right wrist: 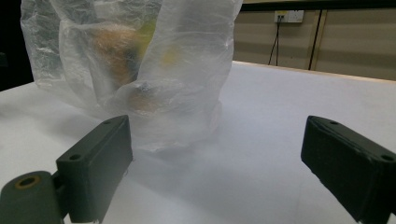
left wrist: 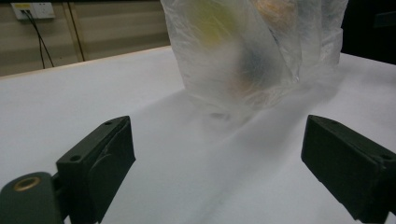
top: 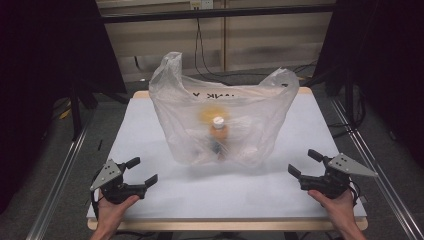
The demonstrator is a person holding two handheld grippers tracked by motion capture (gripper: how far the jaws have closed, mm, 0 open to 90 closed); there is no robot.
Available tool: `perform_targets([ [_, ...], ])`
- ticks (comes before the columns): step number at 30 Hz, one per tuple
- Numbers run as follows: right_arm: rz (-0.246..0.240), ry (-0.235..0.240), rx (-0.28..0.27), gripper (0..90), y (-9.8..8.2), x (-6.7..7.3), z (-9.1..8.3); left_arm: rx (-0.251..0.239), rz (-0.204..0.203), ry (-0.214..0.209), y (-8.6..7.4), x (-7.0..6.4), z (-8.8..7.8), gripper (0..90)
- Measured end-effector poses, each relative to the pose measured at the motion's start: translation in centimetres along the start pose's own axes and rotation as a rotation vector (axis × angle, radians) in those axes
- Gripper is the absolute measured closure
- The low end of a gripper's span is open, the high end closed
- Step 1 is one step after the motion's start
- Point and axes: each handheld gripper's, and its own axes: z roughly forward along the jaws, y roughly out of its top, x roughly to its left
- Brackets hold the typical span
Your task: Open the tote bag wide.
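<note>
The bag [top: 220, 120] is translucent plastic and blurs what it holds: in the high view a bottle [top: 218, 131] with a white cap and brownish body can be picked out at the centre, with a yellow smear above it that cannot be identified. Dark lettering near the bag's upper rim reads mirrored and is partly lost in folds. In the left gripper view the bag's top is cut off by the upper edge of the frame, and its contents show as yellow, dark and orange patches only; the right gripper view gives much the same, possibly a second rounded item low in the bag, though the plastic is too cloudy to confirm. The bag stands upright at the centre of the table [top: 150, 130], both handles raised. The left gripper [top: 141, 172] sits at the lower left of the high view, the right gripper [top: 305, 164] at the lower right; each is held in a hand near the table's front edge, jaws spread wide with nothing between them, pointing inward toward the bag. Both are well apart from the bag, with bare table between.
</note>
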Motion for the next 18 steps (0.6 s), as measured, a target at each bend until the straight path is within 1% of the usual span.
perform_targets([
  [1,0.006,0.003,-0.001,10.1,0.0,0.0,0.0,0.002,-0.002,-0.008,0.1,-0.1,0.1,11.9],
  [2,0.006,0.005,-0.001,11.1,0.0,0.0,0.0,-0.002,-0.006,-0.033,0.1,0.0,0.0,12.6],
  [3,0.010,0.009,0.002,12.7,0.0,0.0,0.0,0.002,-0.009,-0.017,0.1,-0.1,0.0,14.8],
  [4,0.011,0.011,0.003,15.5,0.0,-0.1,-0.1,0.002,-0.009,-0.017,0.1,-0.1,0.0,17.4],
  [5,0.011,0.011,0.003,15.5,0.0,-0.1,-0.1,0.000,-0.015,-0.019,0.1,-0.2,0.1,17.4],
  [6,0.007,0.020,0.003,18.2,0.0,-0.1,-0.1,0.018,0.000,-0.023,0.2,-0.2,0.1,18.8],
  [7,-0.005,0.027,0.003,20.3,0.0,-0.1,-0.1,0.017,0.000,-0.025,0.2,-0.3,0.2,20.4],
  [8,-0.012,0.041,0.006,25.5,0.0,0.2,0.1,0.023,0.003,-0.038,0.3,-0.4,0.3,25.0],
  [9,-0.011,0.051,0.012,28.1,0.0,0.2,0.1,0.035,0.011,-0.062,0.4,-0.6,0.4,27.7],
  [11,-0.011,0.073,0.013,32.6,0.0,0.4,0.1,0.035,0.009,-0.069,0.5,-0.7,0.5,31.8],
  [12,-0.011,0.073,0.013,32.6,0.0,0.4,0.1,0.032,0.006,-0.078,0.6,-1.0,0.6,31.8],
  [13,-0.015,0.076,0.007,37.3,0.0,0.5,0.1,0.034,0.017,-0.087,0.7,-1.2,0.7,34.2],
  [14,-0.018,0.091,0.009,41.3,0.1,0.5,0.1,0.037,0.023,-0.092,0.8,-1.3,0.7,36.8],
  [15,-0.012,0.098,0.008,42.7,0.2,0.5,0.1,0.043,0.035,-0.096,0.9,-1.5,0.8,38.3],
  [16,-0.022,0.107,0.005,49.2,0.4,0.6,0.0,0.051,0.025,-0.109,0.9,-1.8,0.9,42.4],
  [17,-0.018,0.109,0.002,50.9,0.4,0.7,0.0,0.044,0.040,-0.121,0.9,-1.8,0.9,45.6],
  [18,-0.018,0.109,0.002,50.9,0.4,0.7,0.0,0.044,0.040,-0.121,0.9,-1.8,0.9,49.2],
])
